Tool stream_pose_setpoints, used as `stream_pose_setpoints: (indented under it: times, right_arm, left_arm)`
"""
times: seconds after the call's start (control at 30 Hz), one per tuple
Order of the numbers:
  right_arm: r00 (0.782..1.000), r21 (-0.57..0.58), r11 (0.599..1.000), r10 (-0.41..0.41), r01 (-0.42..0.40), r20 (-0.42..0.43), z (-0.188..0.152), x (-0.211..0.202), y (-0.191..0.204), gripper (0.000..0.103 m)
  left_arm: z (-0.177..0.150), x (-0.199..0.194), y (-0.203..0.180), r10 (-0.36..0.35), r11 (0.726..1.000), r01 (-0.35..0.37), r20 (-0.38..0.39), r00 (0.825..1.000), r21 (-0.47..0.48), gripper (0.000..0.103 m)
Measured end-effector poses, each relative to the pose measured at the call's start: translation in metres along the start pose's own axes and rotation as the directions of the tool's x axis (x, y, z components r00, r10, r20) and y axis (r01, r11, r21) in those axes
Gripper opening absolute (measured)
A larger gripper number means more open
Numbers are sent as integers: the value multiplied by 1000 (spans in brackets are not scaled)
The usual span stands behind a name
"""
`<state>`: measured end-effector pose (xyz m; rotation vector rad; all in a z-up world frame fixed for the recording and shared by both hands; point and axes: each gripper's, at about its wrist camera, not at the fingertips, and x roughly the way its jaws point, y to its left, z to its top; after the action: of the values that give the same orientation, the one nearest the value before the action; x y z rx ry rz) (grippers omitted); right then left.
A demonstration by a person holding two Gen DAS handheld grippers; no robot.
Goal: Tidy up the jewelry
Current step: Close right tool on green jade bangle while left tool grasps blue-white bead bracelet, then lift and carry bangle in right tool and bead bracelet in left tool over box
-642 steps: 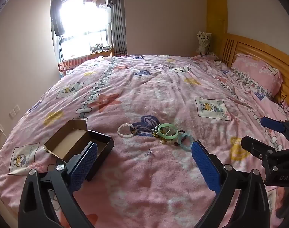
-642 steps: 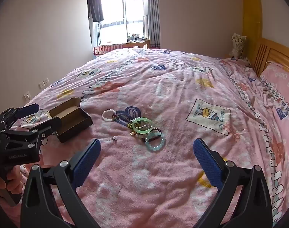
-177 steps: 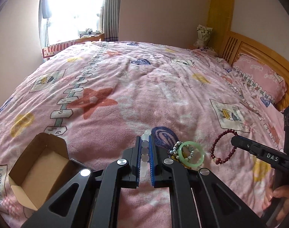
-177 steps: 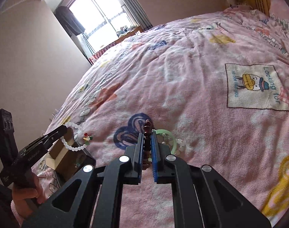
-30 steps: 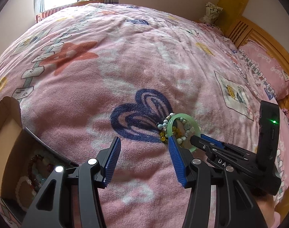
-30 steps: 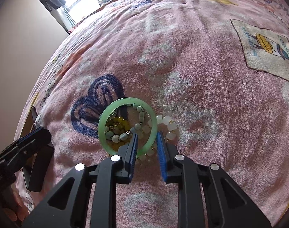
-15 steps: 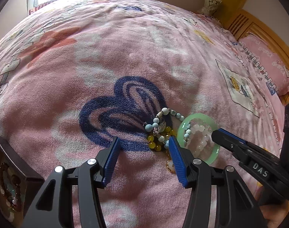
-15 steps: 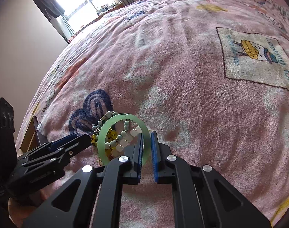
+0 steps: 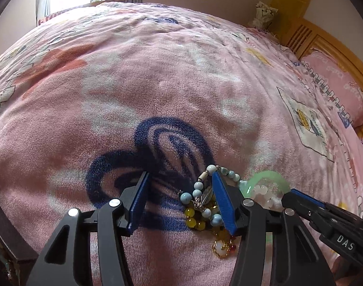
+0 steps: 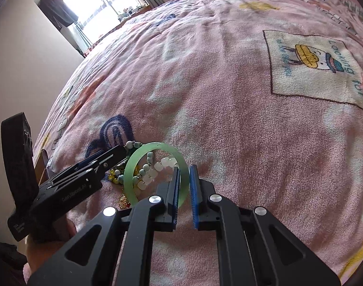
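A green jade bangle stands lifted off the pink blanket, pinched at its right rim by my right gripper, which is shut on it. The bangle also shows blurred in the left wrist view. A white bead bracelet shows through the bangle. My left gripper is open, low over the blanket, with a blue-white bead bracelet and yellow beads between its fingers, close to the right finger. A small charm lies below it.
The dark box with bracelets inside sits at the left edge of the left wrist view; its edge also shows in the right wrist view. The bed's blanket stretches all round. A pillow and wooden headboard lie far right.
My right gripper has lifted the green bangle up off the pile. My left gripper has moved closer in over the bead bracelets, still open.
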<state>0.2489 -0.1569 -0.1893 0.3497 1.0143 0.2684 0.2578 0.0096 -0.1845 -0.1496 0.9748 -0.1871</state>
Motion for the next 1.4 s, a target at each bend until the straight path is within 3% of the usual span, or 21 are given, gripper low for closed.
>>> stream_pose_setpoints:
  times: [0.27,0.3,0.37,0.43,0.6,0.93,1.1,1.2,1.33,1.4]
  right_arm:
    - [1000,33,999,-16,16,-1,0,1,-14,10]
    - [1000,34,999,-13,13,-2,0,0,-15,10]
    - [1000,36,999,-13,13,-1,0,-1,-15,10]
    - [1000,31,999,-16,16,0,0,-1,-14,10]
    - [1000,29,999,-13,13,0,0,-2,-13,10]
    - [1000,13,1000,-9,9,20,3,-12,-7,10]
    - [1000,13,1000,-3,2,13,2,-10,-7,10]
    - [1000,16,1000,0,-1,11,2,-9,-8,10]
    - [1000,18,1000,6,-6,10,2,-8,-9,10]
    - [1000,22,1000,7,-8,9,2,-8,-9,10]
  left_arm:
    - [0,5,-9,24,998,-25,13,1000,63,52]
    - [-1,4,-10,30,997,-31,21,999,66,47]
    - [-2,3,-9,36,997,-38,40,999,61,19]
    - [-2,3,-7,5,999,-7,40,999,48,15]
    - [-3,2,-8,20,998,-24,60,998,64,2]
    - [-2,-1,-8,-5,997,1,49,999,74,2]
    - [1,2,3,-63,998,63,33,997,-3,3]
    - [2,3,1,-82,997,82,33,996,8,14]
    - [0,2,-10,-81,995,79,34,996,57,39]
    - [-2,2,-17,-41,995,37,40,998,96,40]
